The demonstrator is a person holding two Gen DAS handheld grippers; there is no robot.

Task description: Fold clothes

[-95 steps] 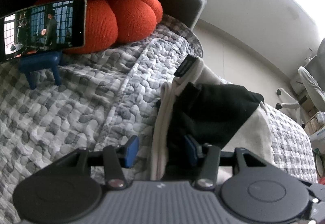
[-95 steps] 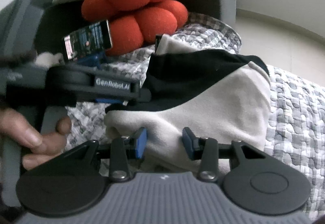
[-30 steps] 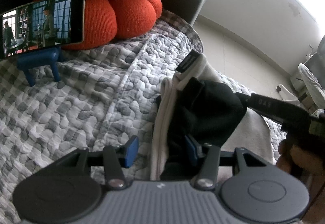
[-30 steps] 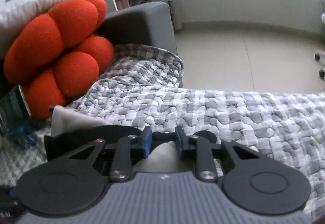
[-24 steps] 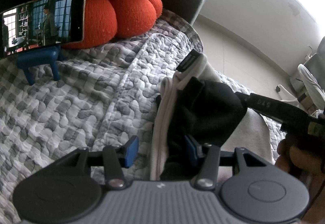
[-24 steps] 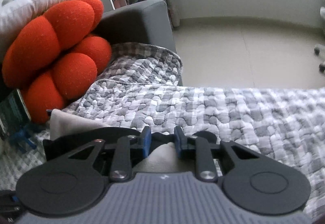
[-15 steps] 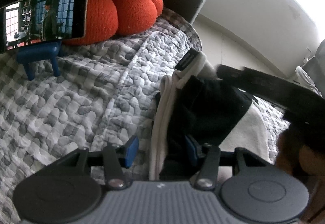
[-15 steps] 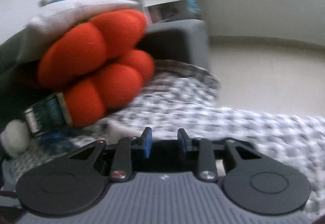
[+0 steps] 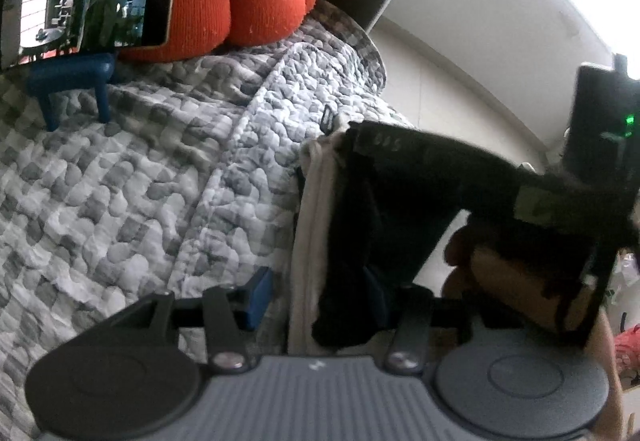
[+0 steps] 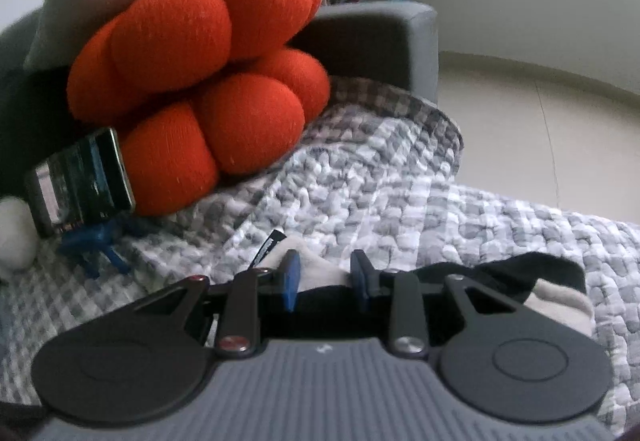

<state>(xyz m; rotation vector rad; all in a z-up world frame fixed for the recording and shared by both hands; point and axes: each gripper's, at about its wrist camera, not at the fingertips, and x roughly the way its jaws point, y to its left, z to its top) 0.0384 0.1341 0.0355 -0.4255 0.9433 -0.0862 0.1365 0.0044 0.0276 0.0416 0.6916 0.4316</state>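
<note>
Left gripper (image 9: 316, 297) nearest: jaws astride the near edge of a cream-and-black garment (image 9: 312, 225), apparently closed on it, black layer draped over the right pad. Right gripper (image 10: 324, 281) low over the same garment (image 10: 560, 295), jaws part-open, cream cloth showing in the gap, not pinched. Hand (image 9: 516, 281) beside the bundle. Garment bunched in layers on the quilt (image 9: 140, 181). Judged soft, limp, light, fleecy; likely to sag and slide layer on layer, nothing fragile. Best taken at hems or corners, both layers together. Farther: phone (image 9: 92, 5) on blue stand, red cushion (image 10: 208, 81), sofa arm, floor.
</note>
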